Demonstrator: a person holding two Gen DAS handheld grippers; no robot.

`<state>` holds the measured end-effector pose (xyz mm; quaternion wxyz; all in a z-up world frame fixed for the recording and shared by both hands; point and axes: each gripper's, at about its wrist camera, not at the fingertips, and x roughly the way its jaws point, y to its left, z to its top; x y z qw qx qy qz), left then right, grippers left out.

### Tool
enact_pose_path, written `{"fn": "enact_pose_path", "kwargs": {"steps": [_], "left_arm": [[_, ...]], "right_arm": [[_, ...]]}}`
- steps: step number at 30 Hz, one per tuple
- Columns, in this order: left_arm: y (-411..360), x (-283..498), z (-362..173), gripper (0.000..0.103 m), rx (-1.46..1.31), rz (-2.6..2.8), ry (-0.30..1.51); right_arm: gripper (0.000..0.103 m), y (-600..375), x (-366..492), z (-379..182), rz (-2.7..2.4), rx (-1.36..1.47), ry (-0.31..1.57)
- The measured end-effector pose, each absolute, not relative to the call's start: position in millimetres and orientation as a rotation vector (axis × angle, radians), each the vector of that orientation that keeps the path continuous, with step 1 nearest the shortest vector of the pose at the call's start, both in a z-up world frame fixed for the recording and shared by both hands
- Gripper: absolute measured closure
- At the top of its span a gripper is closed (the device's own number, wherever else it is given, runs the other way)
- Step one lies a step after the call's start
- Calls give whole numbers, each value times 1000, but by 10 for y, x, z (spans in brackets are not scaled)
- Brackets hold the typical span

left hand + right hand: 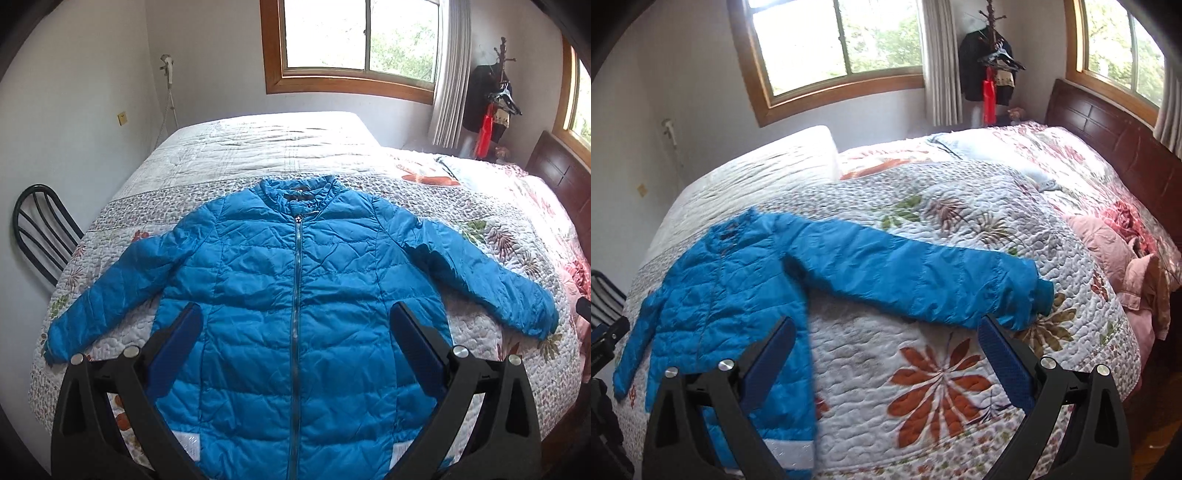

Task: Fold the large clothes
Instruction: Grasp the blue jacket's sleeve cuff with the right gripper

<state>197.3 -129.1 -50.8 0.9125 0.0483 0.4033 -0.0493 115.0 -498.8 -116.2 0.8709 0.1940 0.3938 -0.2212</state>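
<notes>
A blue quilted jacket (295,295) lies flat, zipped, front up on the bed, collar toward the far side and both sleeves spread out. My left gripper (295,325) is open above the jacket's lower body, empty. In the right wrist view the jacket (731,295) lies to the left, its right sleeve (923,280) stretching across to the cuff (1043,295). My right gripper (886,339) is open and empty, above the quilt just below that sleeve, with its right fingertip (991,328) near the cuff.
The bed carries a floral quilt (942,369). Pink clothes (1126,266) are piled at its right side near the dark wood headboard (1108,125). A black chair (40,229) stands by the bed's left side. A coat rack (495,96) stands in the corner.
</notes>
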Motion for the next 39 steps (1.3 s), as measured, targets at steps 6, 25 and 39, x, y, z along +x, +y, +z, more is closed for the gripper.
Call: {"fn": "enact_pose_path", "kwargs": {"steps": [6, 25, 39], "left_arm": [[-1764, 2546, -962, 3, 51, -121, 875], [-2527, 3264, -2097, 3, 89, -95, 1062], [-2451, 3370, -2211, 3, 84, -113, 1102]], "right_arm": [[4, -6007, 1363, -1915, -494, 504, 938], [8, -7318, 1400, -3035, -551, 699, 1120], [76, -7104, 1540, -2418, -405, 726, 940]]}}
